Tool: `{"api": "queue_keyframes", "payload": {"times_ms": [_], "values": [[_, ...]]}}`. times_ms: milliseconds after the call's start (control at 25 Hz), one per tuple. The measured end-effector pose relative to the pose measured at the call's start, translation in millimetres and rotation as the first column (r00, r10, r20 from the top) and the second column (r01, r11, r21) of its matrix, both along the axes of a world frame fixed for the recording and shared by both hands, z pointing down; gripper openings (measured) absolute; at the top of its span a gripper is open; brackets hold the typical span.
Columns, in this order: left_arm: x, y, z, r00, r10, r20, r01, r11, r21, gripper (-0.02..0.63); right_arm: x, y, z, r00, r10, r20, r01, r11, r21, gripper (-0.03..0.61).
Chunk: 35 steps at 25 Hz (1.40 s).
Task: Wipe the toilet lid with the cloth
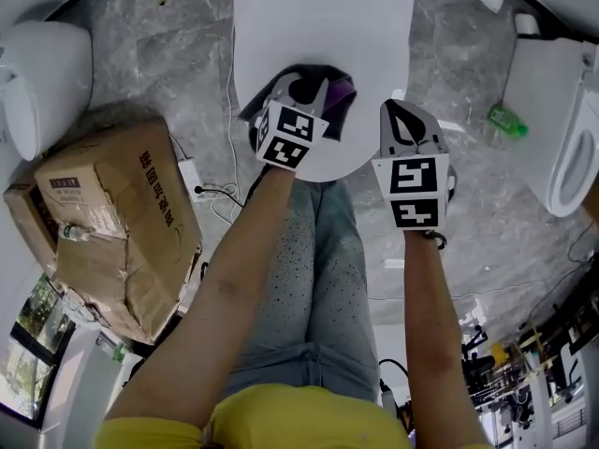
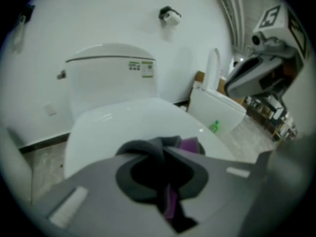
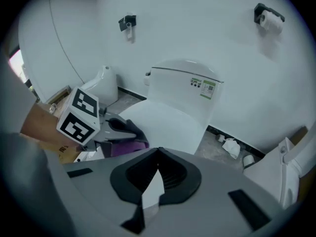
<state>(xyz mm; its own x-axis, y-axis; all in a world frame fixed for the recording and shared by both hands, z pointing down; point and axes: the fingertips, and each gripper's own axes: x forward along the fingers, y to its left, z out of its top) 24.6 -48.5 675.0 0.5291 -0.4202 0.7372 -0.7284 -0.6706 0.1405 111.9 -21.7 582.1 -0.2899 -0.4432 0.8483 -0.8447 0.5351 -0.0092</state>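
Head view: wht toilet lid, marble flr.

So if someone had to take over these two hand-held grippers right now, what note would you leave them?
Left gripper: jaws shut on the grey and purple cloth, which lies on the front part of the closed toilet lid.
Right gripper: jaws shut, nothing in them, held off the lid's front right edge.
Done: the cloth is gripped and on the lid. How much has been wiped does not show.
Left: sweep the cloth over the rest of the lid.
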Motion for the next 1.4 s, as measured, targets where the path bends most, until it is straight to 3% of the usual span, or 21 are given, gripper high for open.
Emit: {"api": "queue_keyframes", "payload": {"times_ms": [80,160,280,400,560,720,840,920,1000,1120,1240,1320,1400], "values": [[-60,10,2,0.992,-0.112,0.056,0.111,0.994,0.013,0.018,-18,10,4,0.999,-0.034,0.017,0.035,0.999,-0.009,0.015],[-113,16,7,0.966,-0.229,0.118,0.23,0.973,0.007,0.018,-28,21,6,0.998,-0.054,0.024,0.055,0.998,-0.017,0.015],[-140,12,10,0.935,-0.314,0.167,0.318,0.948,0.002,0.018,-26,37,7,0.998,-0.053,0.022,0.054,0.998,-0.031,0.015],[-94,-6,5,0.954,-0.258,0.151,0.256,0.966,0.033,0.015,-12,50,6,0.999,-0.035,0.01,0.036,0.999,-0.032,0.015],[27,-16,3,0.998,-0.05,0.041,0.049,0.999,0.016,0.015,14,63,0,1.0,0.013,-0.027,-0.014,0.999,-0.03,0.015],[111,19,5,0.991,0.131,-0.012,-0.132,0.99,-0.057,0.017,40,71,-10,0.996,0.058,-0.061,-0.059,0.998,-0.013,0.015],[120,64,9,0.978,0.208,-0.013,-0.208,0.975,-0.076,0.017,50,77,-14,0.995,0.077,-0.064,-0.077,0.997,-0.011,0.015],[100,90,10,0.979,0.205,-0.014,-0.206,0.976,-0.074,0.017,45,79,-14,0.996,0.069,-0.054,-0.069,0.998,-0.011,0.015],[60,107,11,0.989,0.146,-0.02,-0.147,0.986,-0.081,0.017,32,79,-12,0.998,0.044,-0.036,-0.044,0.999,-0.012,0.015],[-25,116,12,0.999,-0.042,0.011,0.043,0.994,-0.105,0.018,6,81,-10,1.0,-0.002,-0.005,0.002,1.0,-0.012,0.015],[-108,119,17,0.977,-0.184,0.113,0.196,0.974,-0.114,0.02,-14,86,-11,0.999,-0.031,0.018,0.031,0.999,-0.007,0.015],[-132,117,20,0.966,-0.202,0.159,0.221,0.969,-0.11,0.02,-19,90,-12,0.999,-0.036,0.024,0.036,0.999,-0.006,0.015],[-127,109,18,0.962,-0.205,0.178,0.224,0.97,-0.092,0.018,-17,95,-10,0.999,-0.029,0.02,0.029,1.0,-0.011,0.015]]}}
